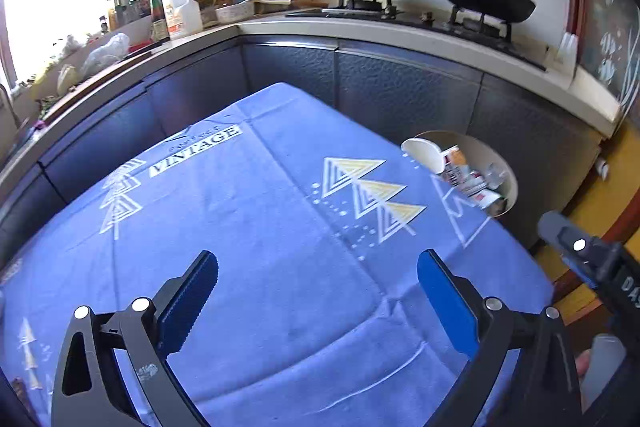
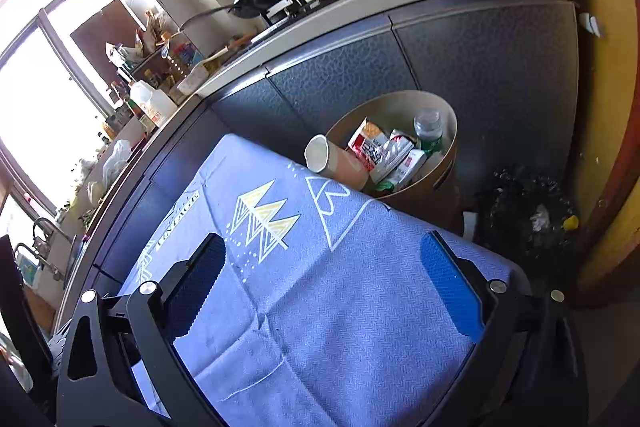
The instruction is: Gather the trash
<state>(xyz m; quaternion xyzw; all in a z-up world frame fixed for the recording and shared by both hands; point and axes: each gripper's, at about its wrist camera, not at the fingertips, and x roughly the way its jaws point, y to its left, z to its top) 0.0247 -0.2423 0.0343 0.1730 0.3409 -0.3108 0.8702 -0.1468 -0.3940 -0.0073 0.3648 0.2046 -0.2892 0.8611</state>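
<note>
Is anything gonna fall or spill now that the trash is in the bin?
Maybe. The paper cup lies tipped over the bin's rim, its mouth hanging toward the blue tablecloth, so a bump might knock it back out. The bin stands right at the table's edge, so a tug on the cloth could nudge it. Both the left gripper and the right gripper are open and empty.

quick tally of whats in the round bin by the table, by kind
Counted from the right wrist view; anything buried underneath is hidden.
Paper cup, lying on the rim of the bin: 1
Plastic bottle: 1
Snack wrappers, red and white: 3, as far as the overlap shows
Total: 5
</note>
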